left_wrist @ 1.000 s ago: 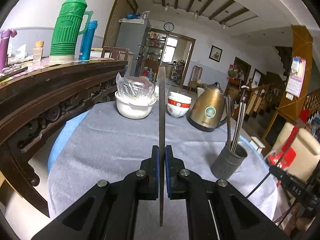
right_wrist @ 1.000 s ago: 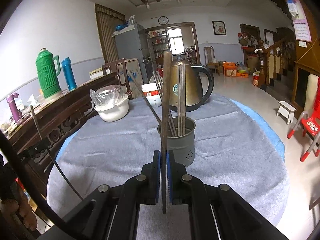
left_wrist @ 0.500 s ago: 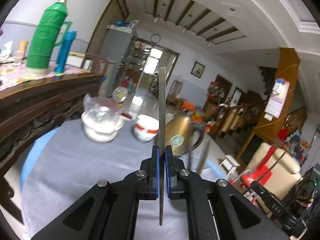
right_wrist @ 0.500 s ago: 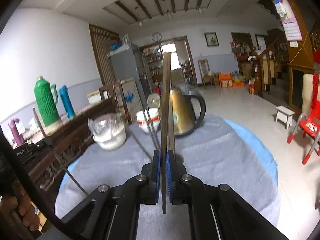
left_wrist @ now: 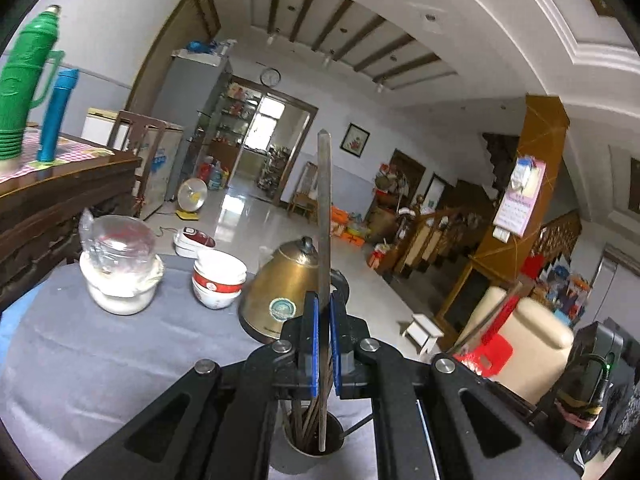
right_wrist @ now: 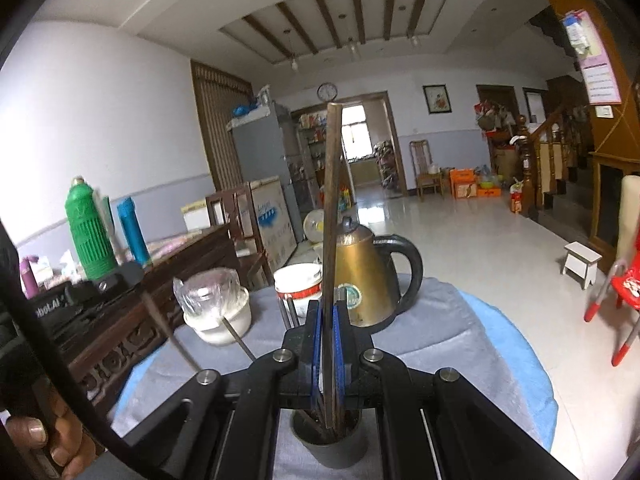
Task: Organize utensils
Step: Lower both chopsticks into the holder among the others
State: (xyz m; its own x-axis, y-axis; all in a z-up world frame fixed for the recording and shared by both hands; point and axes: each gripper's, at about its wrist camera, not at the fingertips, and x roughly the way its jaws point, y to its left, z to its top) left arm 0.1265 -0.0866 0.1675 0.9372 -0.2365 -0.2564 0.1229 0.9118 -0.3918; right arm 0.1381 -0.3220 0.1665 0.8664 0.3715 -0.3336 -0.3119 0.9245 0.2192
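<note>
Gripping a chopstick in each gripper, you have both held upright above the grey utensil holder on the round table's grey cloth. Your left gripper has its jaws closed on a grey metal chopstick, whose lower tip hangs over the holder's mouth among the sticks standing inside. Your right gripper is clamped on a brown chopstick, its lower end likewise above the holder; whether either tip is inside the rim, you cannot tell. Behind the holder stands the brass kettle, with stacked red-and-white bowls and a plastic-covered white bowl to its left
</note>
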